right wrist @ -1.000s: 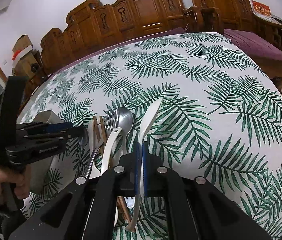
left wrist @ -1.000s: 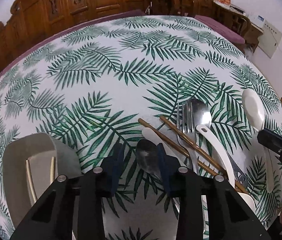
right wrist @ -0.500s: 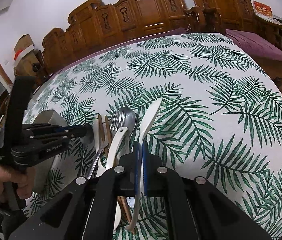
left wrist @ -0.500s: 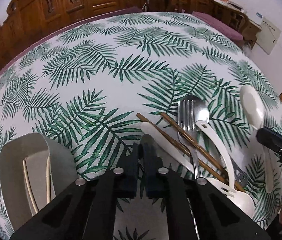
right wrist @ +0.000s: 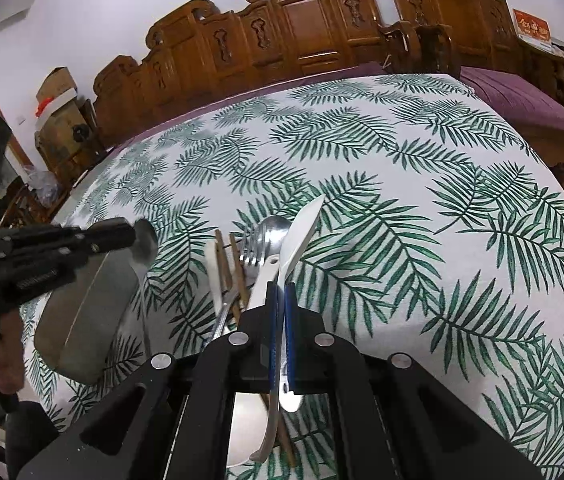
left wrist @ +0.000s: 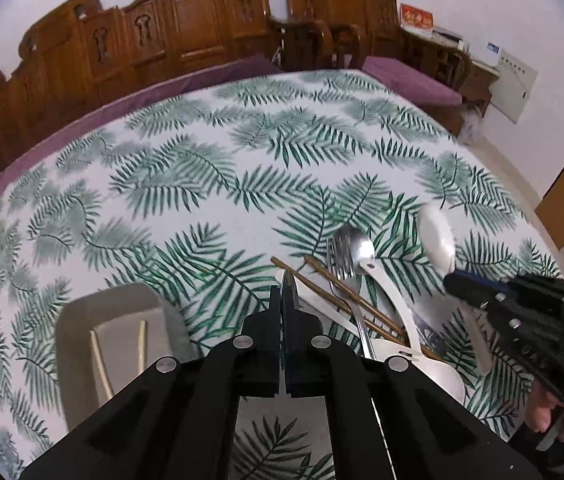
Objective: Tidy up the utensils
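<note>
My left gripper (left wrist: 283, 292) is matte black plastic throughout — two angular arms running to flat dark pads, with round silver screw heads along the linkage. My right gripper (right wrist: 280, 300) has the same black frame and silver screws, but blue strips line its pads. From the side, the left unit shows small white lettering on its black body — too small to read.

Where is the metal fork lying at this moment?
In the left wrist view, the metal fork lies right of centre in the pile on the tablecloth, its prongs beside the metal spoon, crossing the brown chopsticks.
</note>
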Motion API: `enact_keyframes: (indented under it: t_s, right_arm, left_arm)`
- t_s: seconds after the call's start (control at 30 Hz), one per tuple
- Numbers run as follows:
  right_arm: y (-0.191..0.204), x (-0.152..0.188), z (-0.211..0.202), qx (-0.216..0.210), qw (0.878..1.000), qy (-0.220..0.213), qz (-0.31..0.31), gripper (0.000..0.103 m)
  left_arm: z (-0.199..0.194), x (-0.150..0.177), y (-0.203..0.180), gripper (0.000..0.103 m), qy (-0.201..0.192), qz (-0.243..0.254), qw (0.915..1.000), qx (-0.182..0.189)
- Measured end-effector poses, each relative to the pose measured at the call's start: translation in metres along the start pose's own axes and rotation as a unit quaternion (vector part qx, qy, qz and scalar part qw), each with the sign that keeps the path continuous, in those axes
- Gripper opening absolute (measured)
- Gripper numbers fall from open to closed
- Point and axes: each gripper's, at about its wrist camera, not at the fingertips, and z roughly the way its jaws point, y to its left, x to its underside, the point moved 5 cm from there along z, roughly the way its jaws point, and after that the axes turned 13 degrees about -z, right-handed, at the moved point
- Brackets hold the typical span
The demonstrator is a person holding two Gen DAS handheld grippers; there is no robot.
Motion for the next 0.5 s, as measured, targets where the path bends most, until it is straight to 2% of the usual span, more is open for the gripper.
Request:
enact_keyframes:
  t_s: [0.5]
  right_arm:
    - [0.046,-0.003,-0.005,-0.025,0.999,-0.005,-0.031,0.005]
  left_arm:
    - [-0.063,-0.007,0.035,0.0,-0.05,-0.004,0.9987,-0.013]
